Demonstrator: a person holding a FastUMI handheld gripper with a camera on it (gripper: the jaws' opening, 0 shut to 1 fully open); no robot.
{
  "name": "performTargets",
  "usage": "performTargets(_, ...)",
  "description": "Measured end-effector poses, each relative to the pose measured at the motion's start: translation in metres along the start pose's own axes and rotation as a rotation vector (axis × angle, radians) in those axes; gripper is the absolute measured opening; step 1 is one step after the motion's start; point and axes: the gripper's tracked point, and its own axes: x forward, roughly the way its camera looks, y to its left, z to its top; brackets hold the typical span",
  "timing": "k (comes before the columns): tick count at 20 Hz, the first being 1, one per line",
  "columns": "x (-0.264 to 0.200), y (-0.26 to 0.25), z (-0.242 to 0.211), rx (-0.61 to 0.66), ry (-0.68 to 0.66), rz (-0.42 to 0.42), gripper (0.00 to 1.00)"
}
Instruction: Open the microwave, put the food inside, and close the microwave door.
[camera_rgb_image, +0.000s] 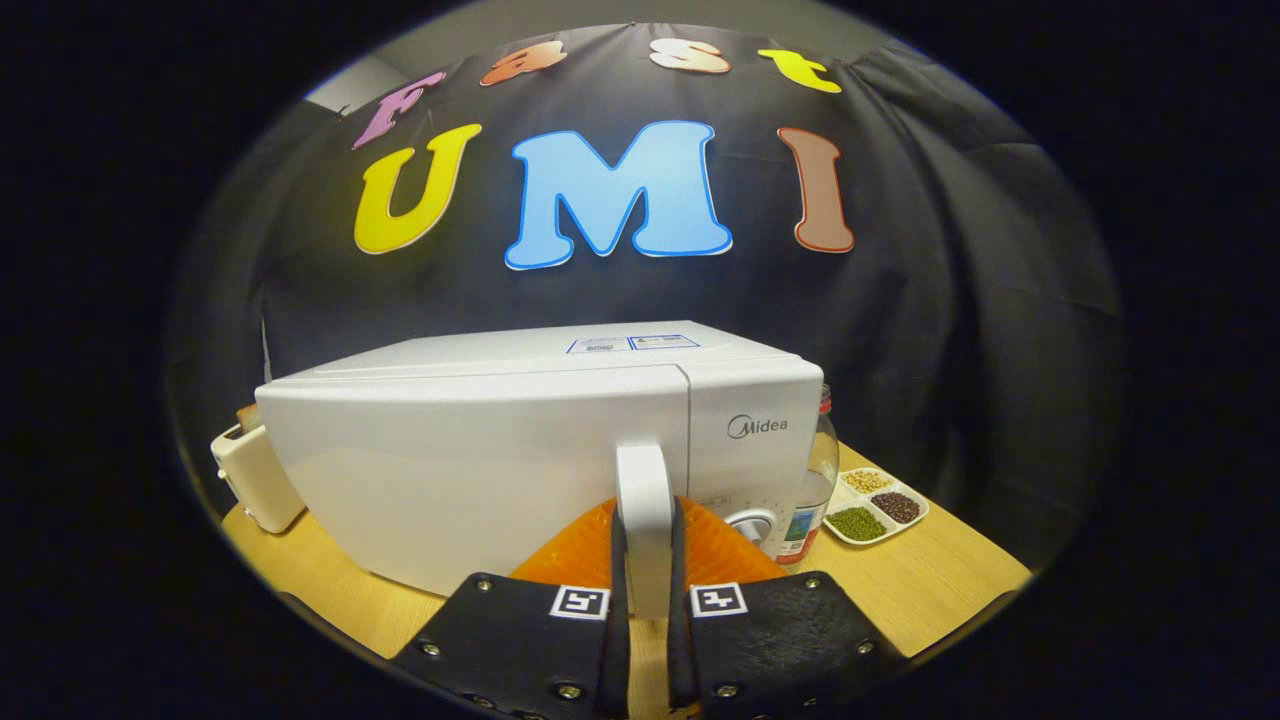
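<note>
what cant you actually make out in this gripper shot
- Microwave interior: hidden in the gripper view by its closed door.
- Its control knob: partly covered by a gripper finger.
- Gripper, shut on the door handle: the handle's lower end is hidden between the fingers.
- Bottle: partly behind the microwave.
- Toaster: likewise.
- Divided dish: contents too small to identify.

Smooth, glossy white plastic on the microwave (480, 470), faint sheen across the door. Same glossy plastic on the handle (645, 500), clamped on both sides by the gripper (647, 560). Pale wood grain, matt finish, on the table (930, 580). Clear glass, shiny, on the bottle (815, 480). Glossy white divided dish (880, 500), maybe ceramic or plastic, with dry beans. Cream plastic toaster (250, 480), smooth. Matt, creased cloth on the wall (950, 300).
</note>
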Motion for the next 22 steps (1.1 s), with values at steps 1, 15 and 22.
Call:
performTargets(1,-0.004,-0.001,0.000,-0.004,0.005,-0.004,0.15)
performTargets(15,-0.126,0.028,-0.026,-0.030,-0.008,0.013,0.09)
performTargets(22,-0.203,0.081,-0.046,0.016,-0.055,0.062,0.09)
